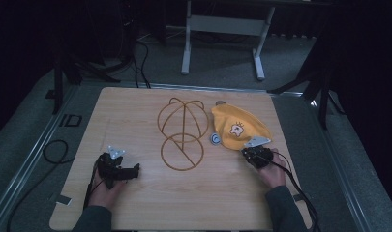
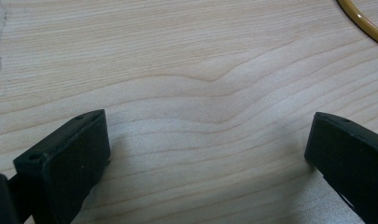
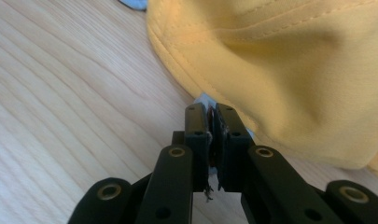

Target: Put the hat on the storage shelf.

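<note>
A yellow hat (image 1: 239, 128) with a small cartoon patch lies flat on the right half of the wooden table (image 1: 135, 116). My right gripper (image 1: 249, 150) sits at the hat's near edge. In the right gripper view it (image 3: 210, 112) is shut, its tips pinching the yellow hat (image 3: 294, 70) at the rim, where a bit of light blue peeks out. A golden wire frame (image 1: 182, 130) lies at the table's middle. My left gripper (image 1: 134, 170) rests low at the front left and stands open (image 2: 207, 135) over bare wood, with an arc of the wire frame (image 2: 364, 21) far off.
A small round blue-and-white piece (image 1: 215, 139) lies between the wire frame and the hat. A grey bit (image 1: 219, 102) pokes out at the hat's far end. Cables (image 1: 55, 150) lie on the floor to the left. White desk legs (image 1: 186, 43) stand behind the table.
</note>
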Available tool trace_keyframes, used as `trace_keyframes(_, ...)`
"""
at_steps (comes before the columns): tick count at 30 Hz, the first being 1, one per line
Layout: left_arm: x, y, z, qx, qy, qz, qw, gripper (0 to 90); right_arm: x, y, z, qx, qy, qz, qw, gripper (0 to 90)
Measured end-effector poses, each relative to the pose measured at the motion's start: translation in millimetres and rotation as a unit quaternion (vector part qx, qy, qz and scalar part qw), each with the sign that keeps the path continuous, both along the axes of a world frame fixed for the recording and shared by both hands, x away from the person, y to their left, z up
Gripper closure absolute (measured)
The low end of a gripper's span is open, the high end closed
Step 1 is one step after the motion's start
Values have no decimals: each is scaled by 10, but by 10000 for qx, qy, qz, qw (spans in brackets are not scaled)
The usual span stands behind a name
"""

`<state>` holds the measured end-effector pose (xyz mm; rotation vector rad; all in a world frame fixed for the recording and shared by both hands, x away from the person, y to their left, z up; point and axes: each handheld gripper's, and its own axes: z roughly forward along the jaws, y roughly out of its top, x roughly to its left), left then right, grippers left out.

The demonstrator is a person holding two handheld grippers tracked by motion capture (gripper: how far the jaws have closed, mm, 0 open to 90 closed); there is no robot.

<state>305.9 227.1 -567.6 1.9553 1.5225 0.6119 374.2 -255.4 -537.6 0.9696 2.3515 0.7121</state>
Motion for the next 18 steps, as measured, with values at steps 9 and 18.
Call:
trace_keyframes(9, 0, 1, 1, 4, 5, -3, 10000, 2, 46, 127, 290, 362, -143, 157, 9991, 851)
trace_keyframes(18, 0, 0, 1, 2, 5, -2, 10000, 2, 131, 197, 534, 570, -268, 175, 9979, 851)
